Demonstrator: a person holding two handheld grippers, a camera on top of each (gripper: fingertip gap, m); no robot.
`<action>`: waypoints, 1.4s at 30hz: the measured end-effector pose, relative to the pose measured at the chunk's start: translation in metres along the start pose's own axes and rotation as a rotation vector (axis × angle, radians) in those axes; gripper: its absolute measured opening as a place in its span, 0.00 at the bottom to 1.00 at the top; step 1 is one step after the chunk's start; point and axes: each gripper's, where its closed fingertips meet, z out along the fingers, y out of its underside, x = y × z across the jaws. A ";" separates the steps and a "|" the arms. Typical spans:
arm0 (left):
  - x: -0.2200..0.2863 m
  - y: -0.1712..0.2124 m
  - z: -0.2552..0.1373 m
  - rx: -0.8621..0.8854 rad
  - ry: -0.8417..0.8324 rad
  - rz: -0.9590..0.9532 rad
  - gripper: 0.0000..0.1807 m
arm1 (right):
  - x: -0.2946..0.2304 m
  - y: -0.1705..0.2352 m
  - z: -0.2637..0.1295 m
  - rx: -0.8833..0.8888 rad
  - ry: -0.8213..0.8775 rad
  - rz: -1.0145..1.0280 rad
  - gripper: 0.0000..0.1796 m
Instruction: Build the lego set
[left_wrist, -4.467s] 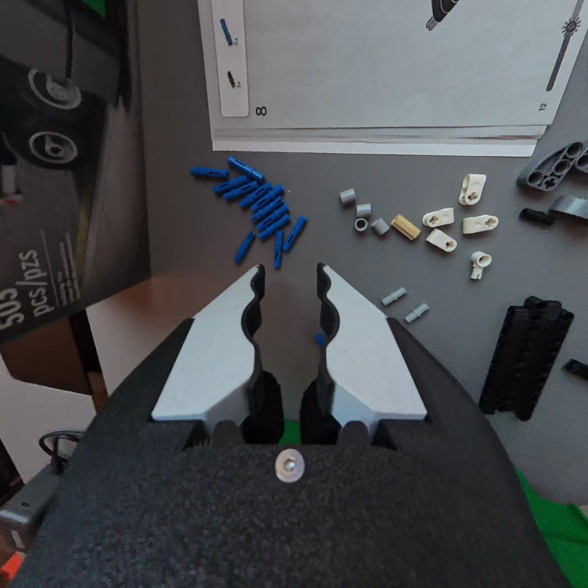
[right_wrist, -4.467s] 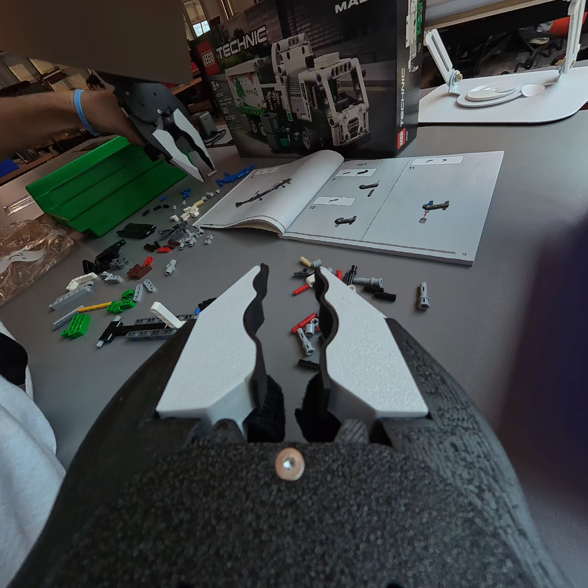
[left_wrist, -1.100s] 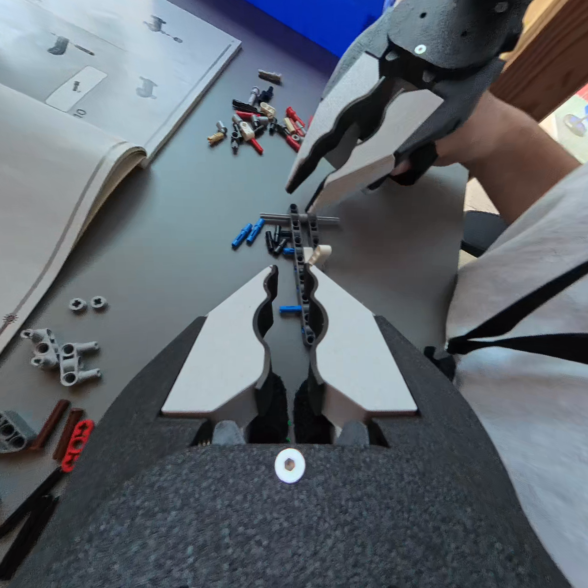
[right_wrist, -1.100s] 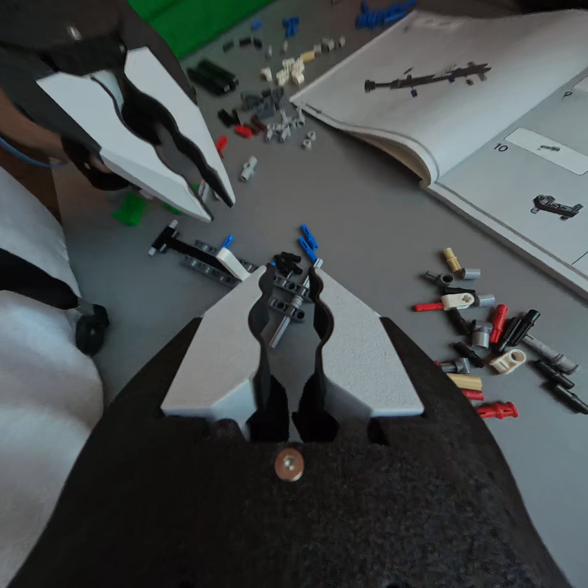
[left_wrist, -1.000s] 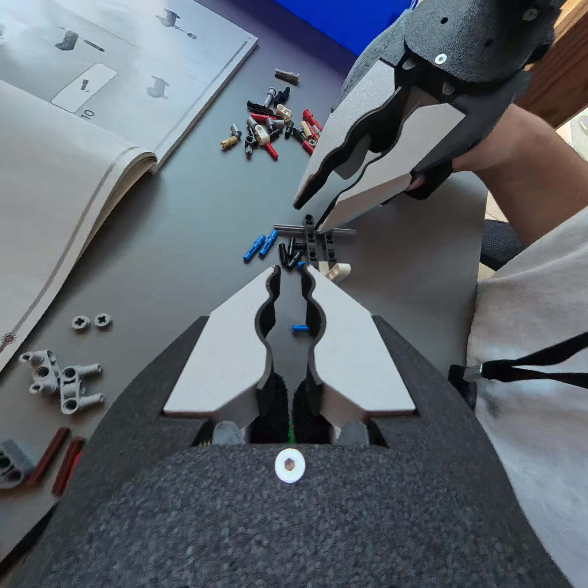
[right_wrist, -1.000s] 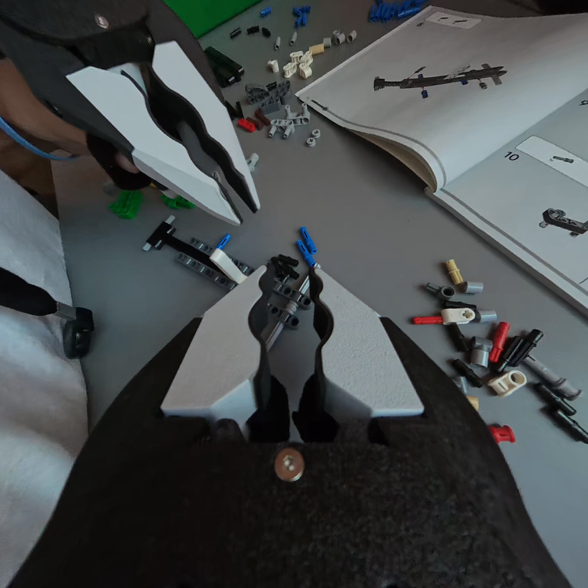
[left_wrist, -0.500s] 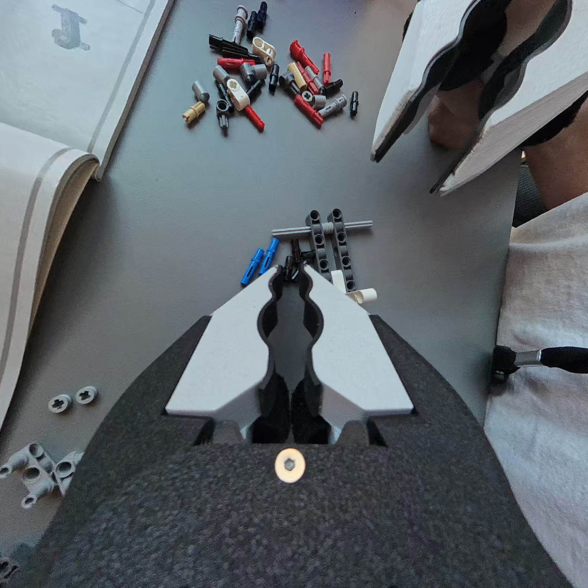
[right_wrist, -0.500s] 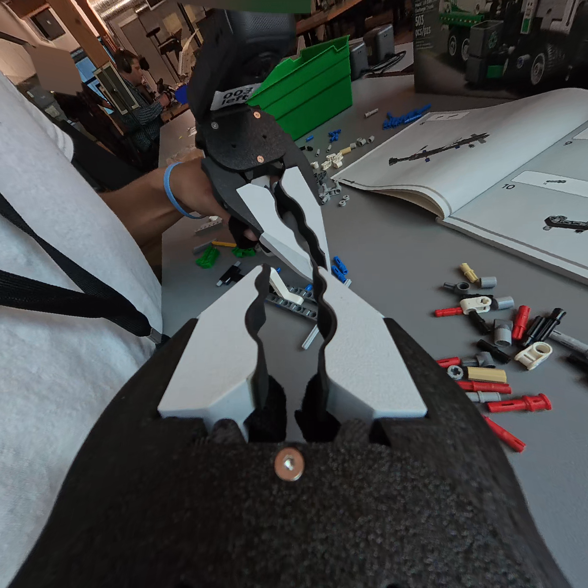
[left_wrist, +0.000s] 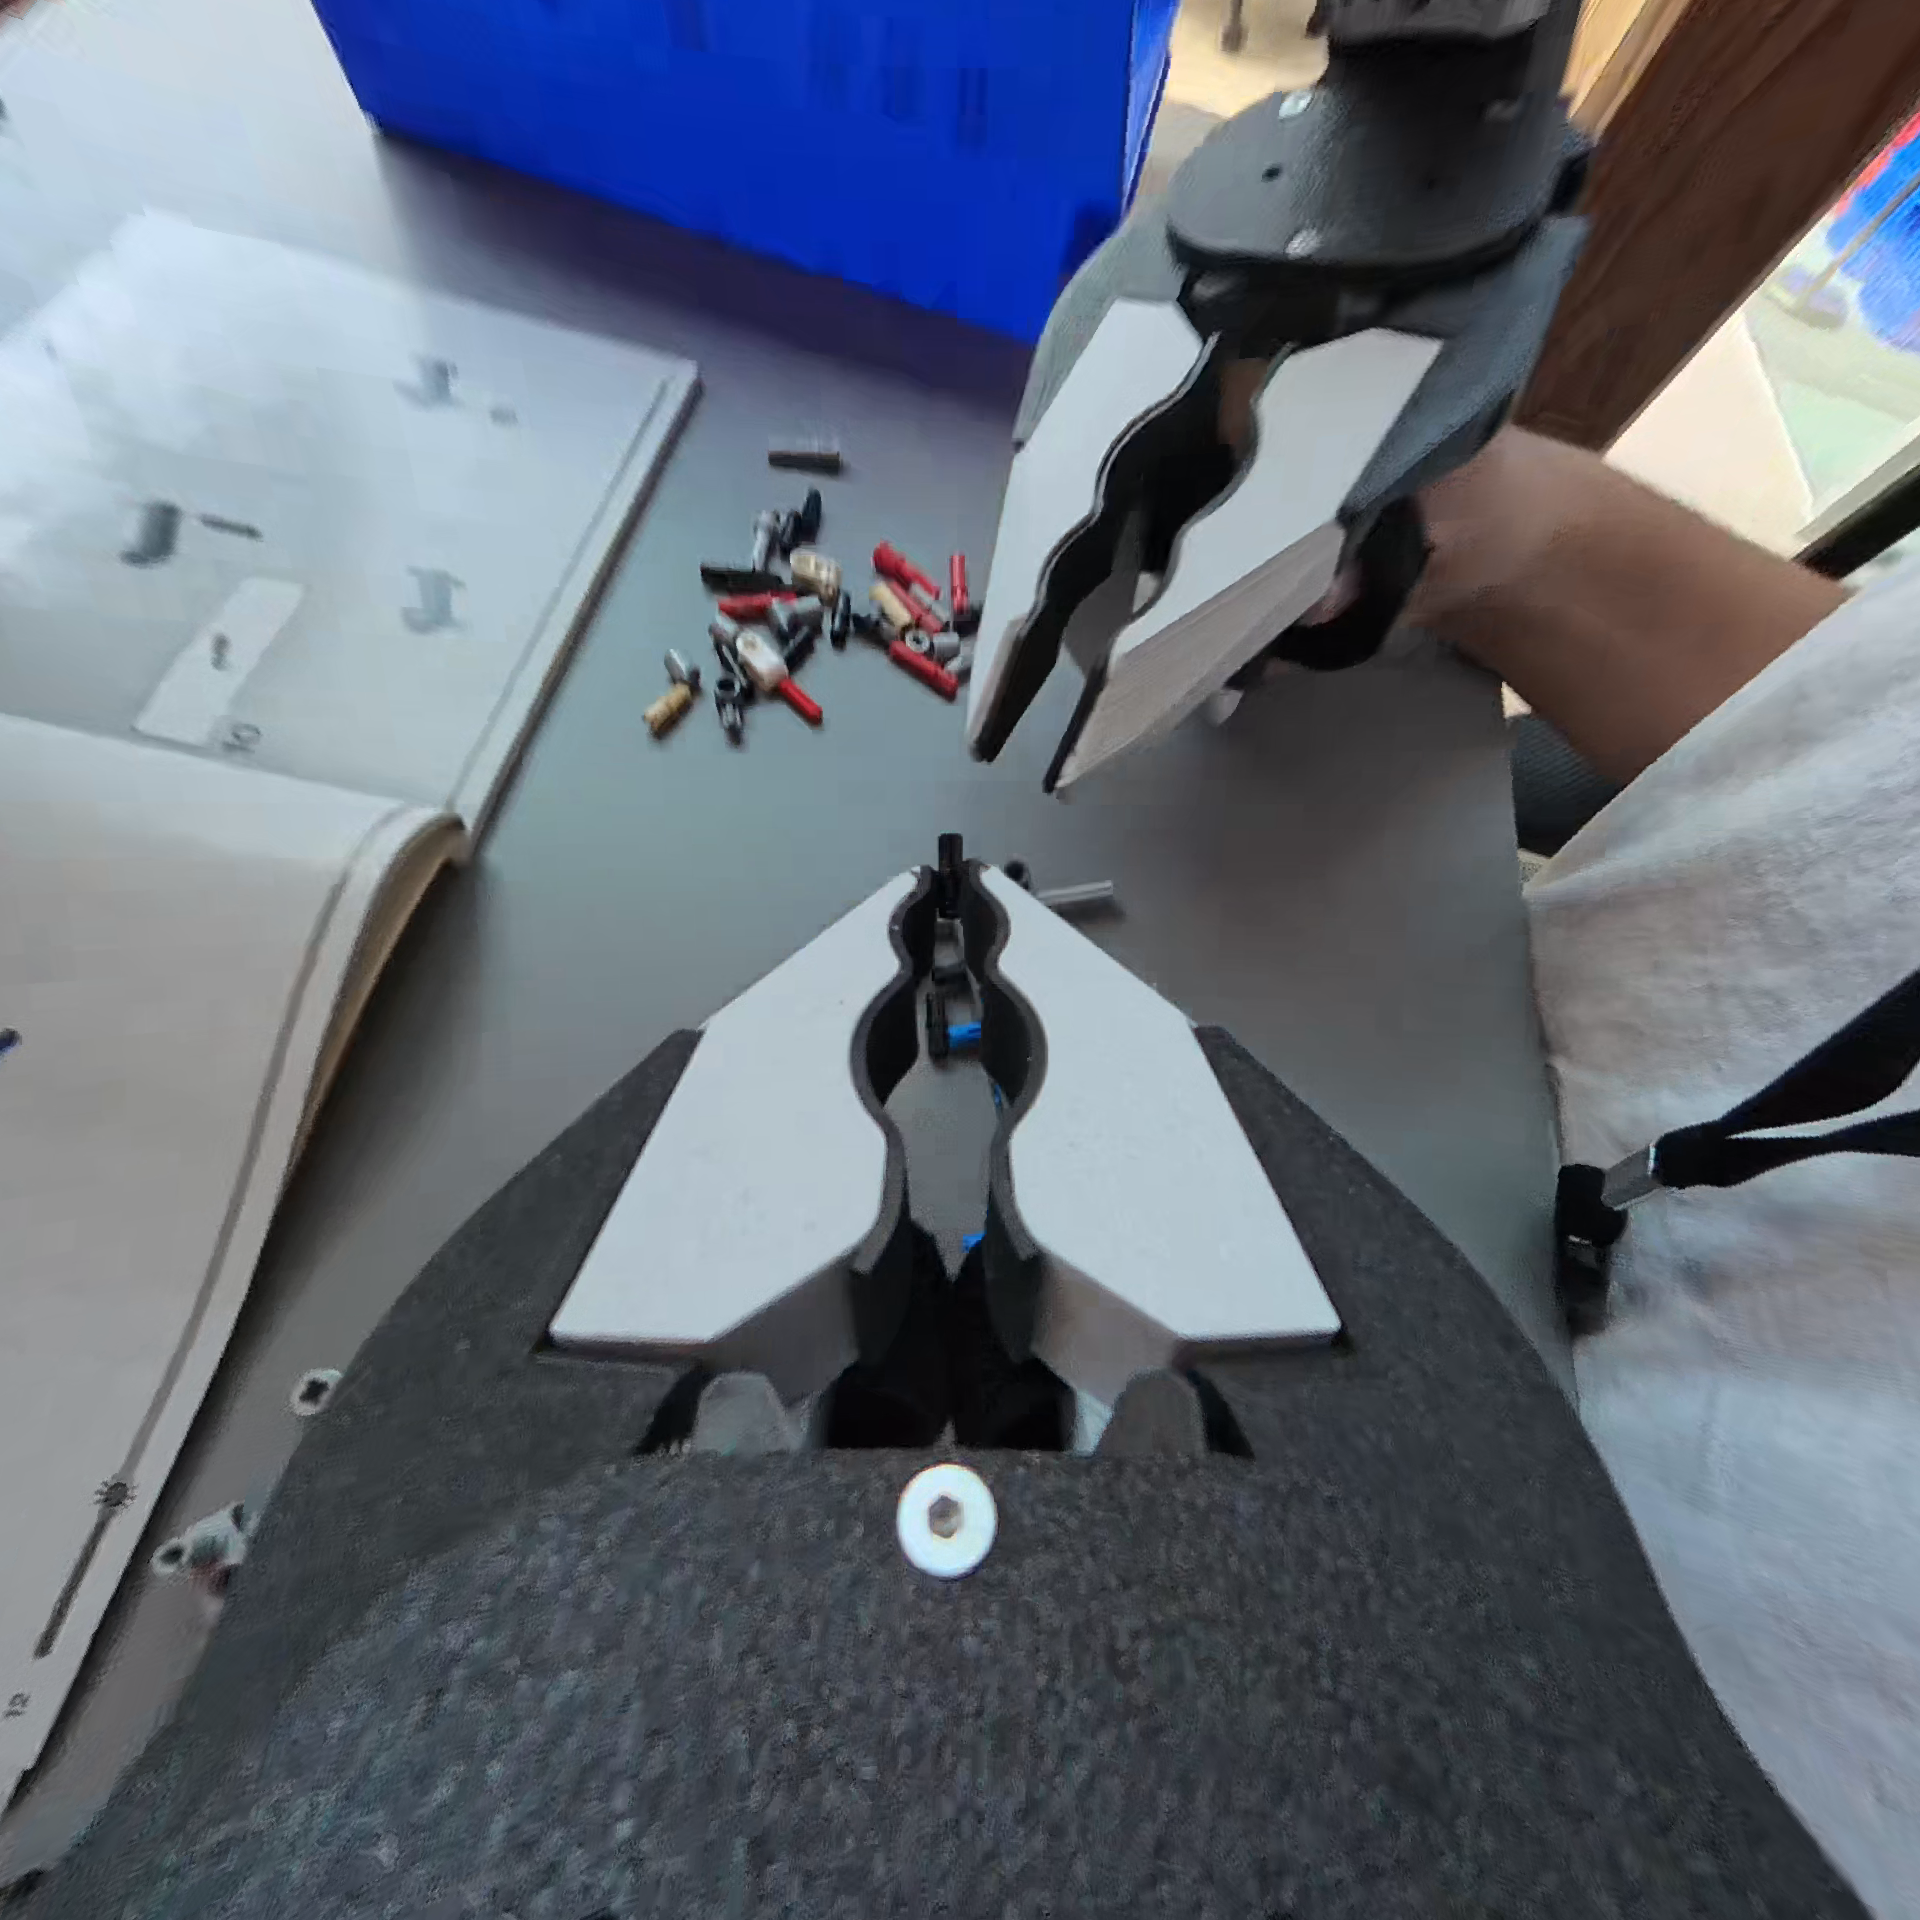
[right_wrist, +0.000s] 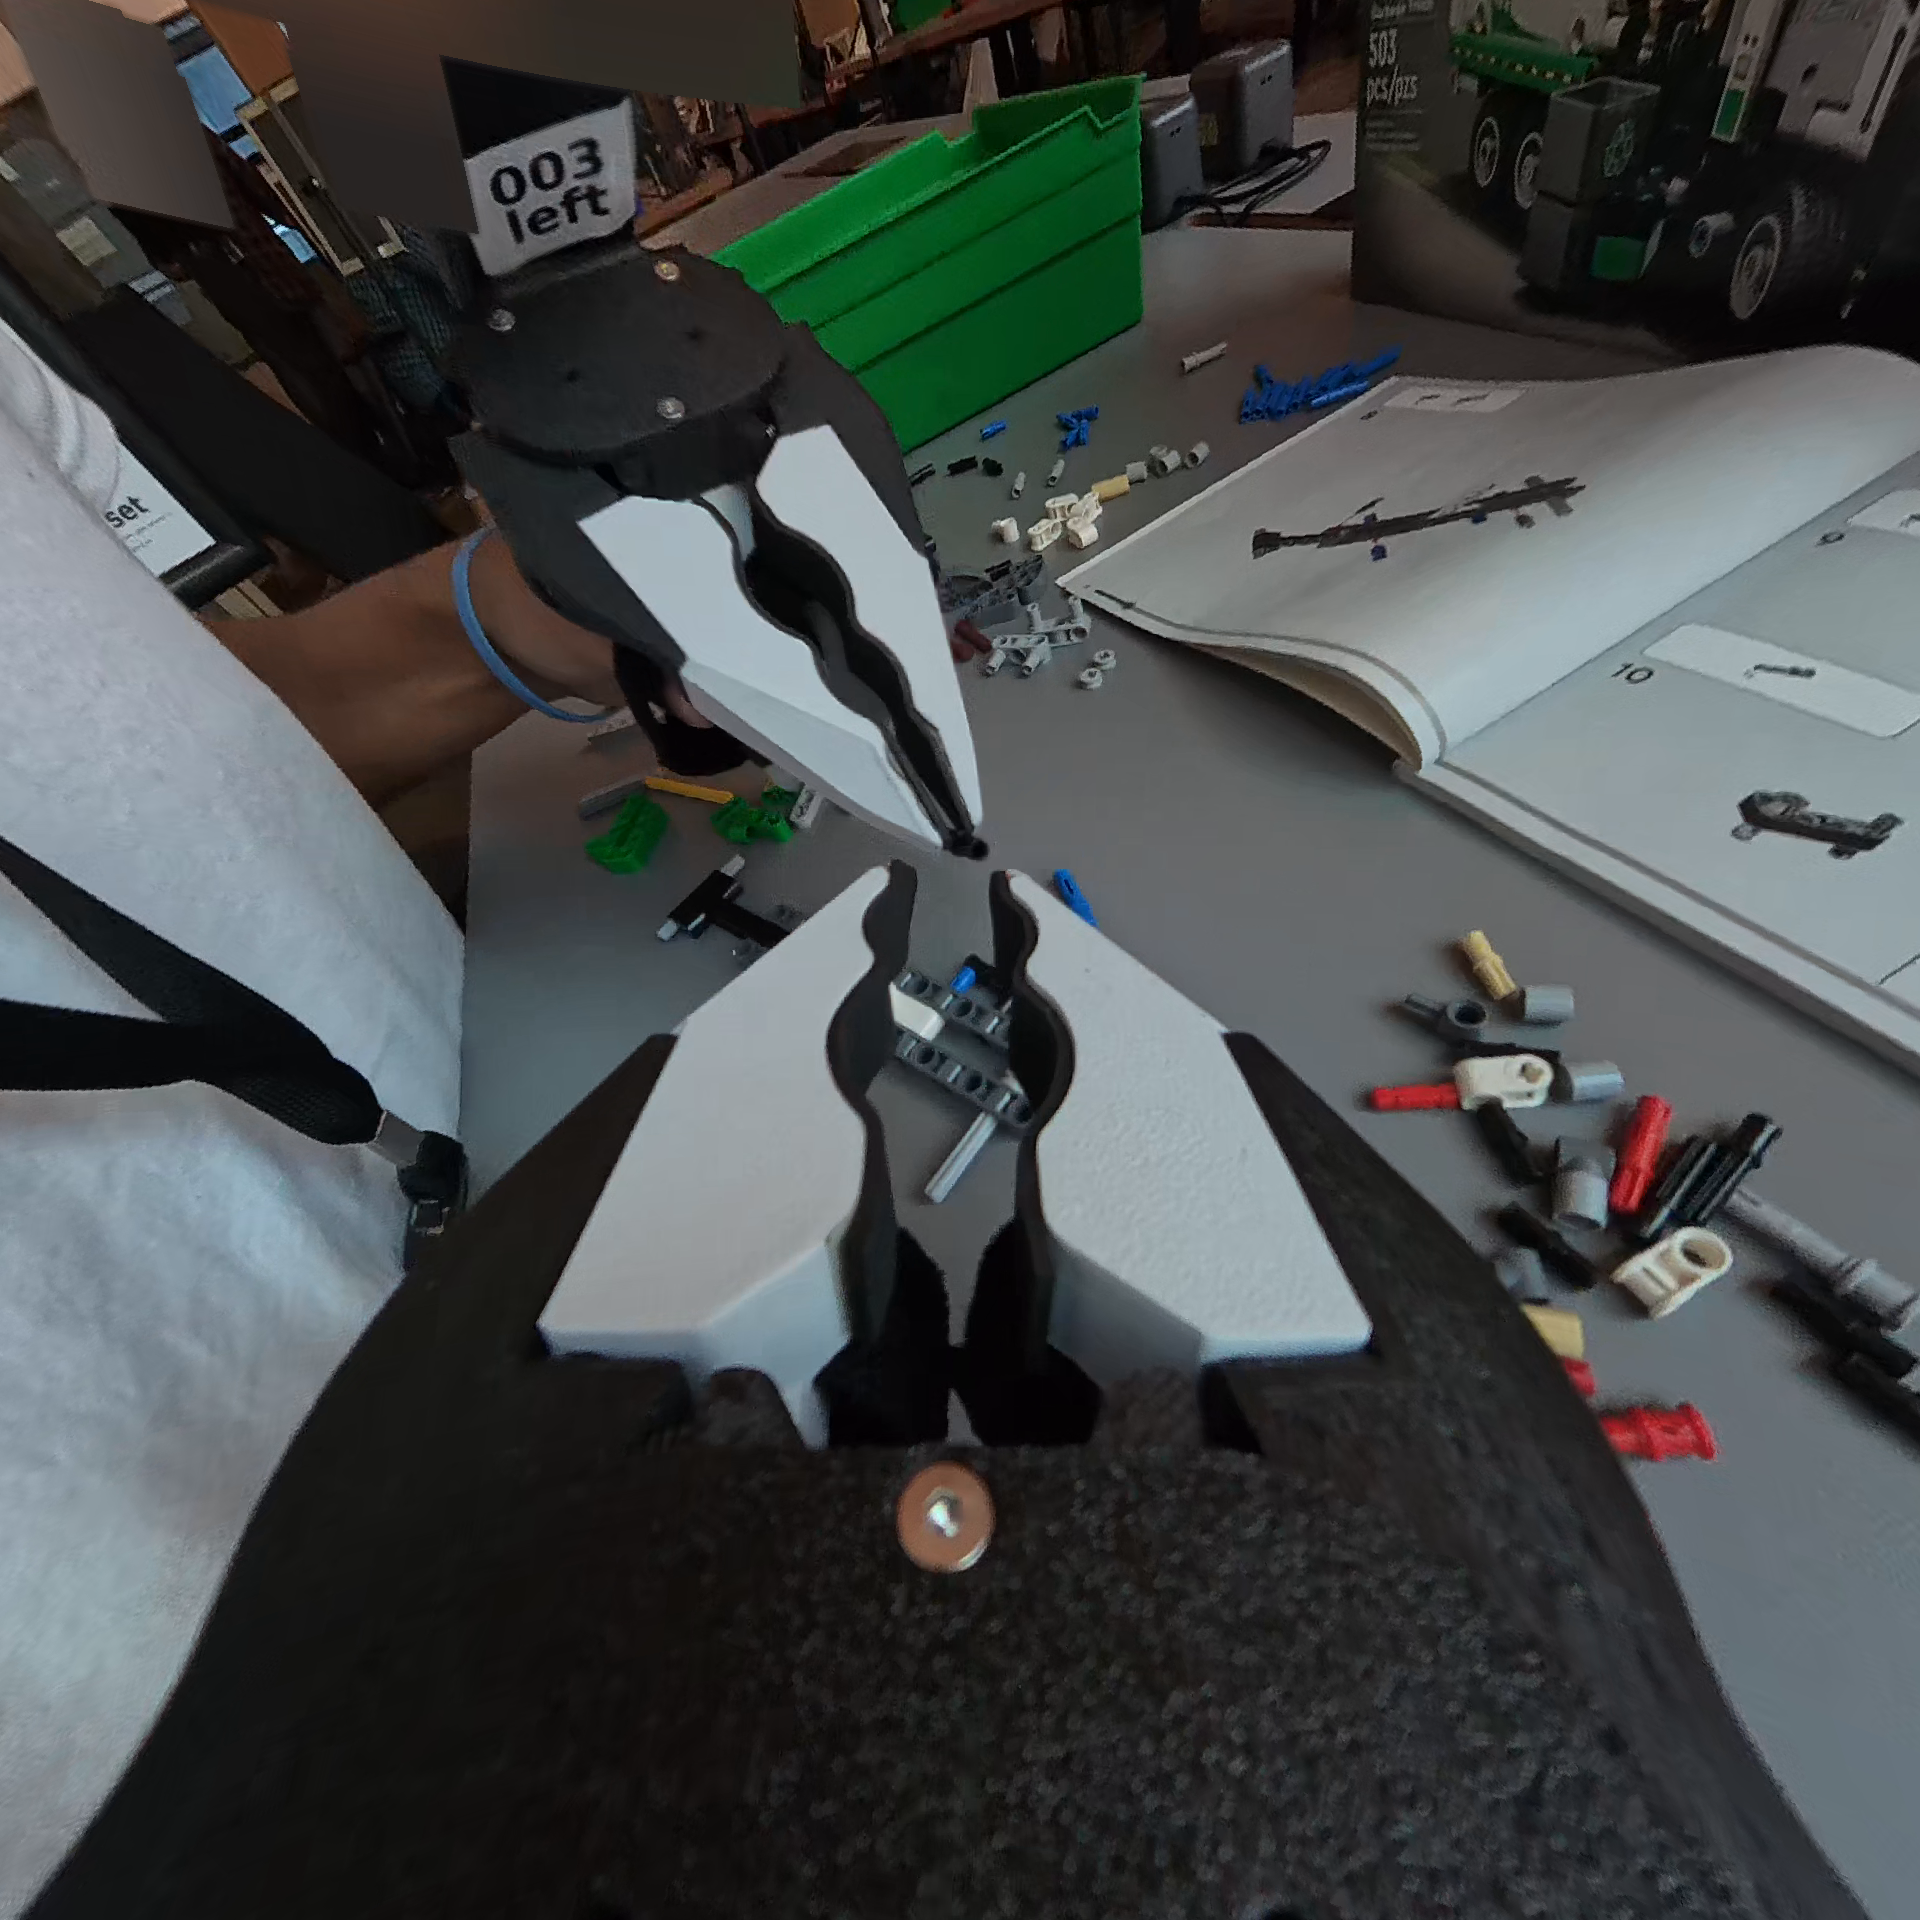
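Observation:
My left gripper (left_wrist: 948, 885) is shut on a small black pin (left_wrist: 948, 857) that sticks out past its tips, lifted above the table. In the right wrist view the left gripper (right_wrist: 956, 831) hangs tip-down with the pin (right_wrist: 971, 849) just above my right gripper (right_wrist: 951, 883), which is open and empty. The right gripper also shows in the left wrist view (left_wrist: 1018, 769), above and beyond the pin. A grey beam assembly (right_wrist: 966, 1049) with a white piece and a grey axle lies on the table under the right fingers. It is partly hidden behind the left fingers (left_wrist: 951, 1013).
An open instruction booklet (left_wrist: 260, 623) (right_wrist: 1558, 623) lies on the grey table. A pile of red, black, grey and tan pins (left_wrist: 831, 634) (right_wrist: 1558, 1143) sits beside it. A blue bin (left_wrist: 727, 135), a green bin (right_wrist: 966, 270), the set box (right_wrist: 1662, 156) and green pieces (right_wrist: 634, 831) stand around.
My left gripper has closed on a black pin from beside the beams and lifted it. My right gripper has risen off the beam assembly, stayed open, and now faces the left gripper's tips.

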 end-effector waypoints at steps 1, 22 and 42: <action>0.001 -0.009 -0.006 0.049 -0.014 0.032 0.02 | -0.001 -0.006 0.001 0.007 -0.015 -0.001 0.08; 0.025 -0.028 -0.040 0.149 -0.149 0.405 0.01 | -0.040 -0.041 0.010 0.043 -0.277 0.019 0.05; 0.035 0.020 -0.052 -0.037 -0.130 0.218 0.00 | -0.014 -0.006 -0.040 0.049 -0.094 0.145 0.09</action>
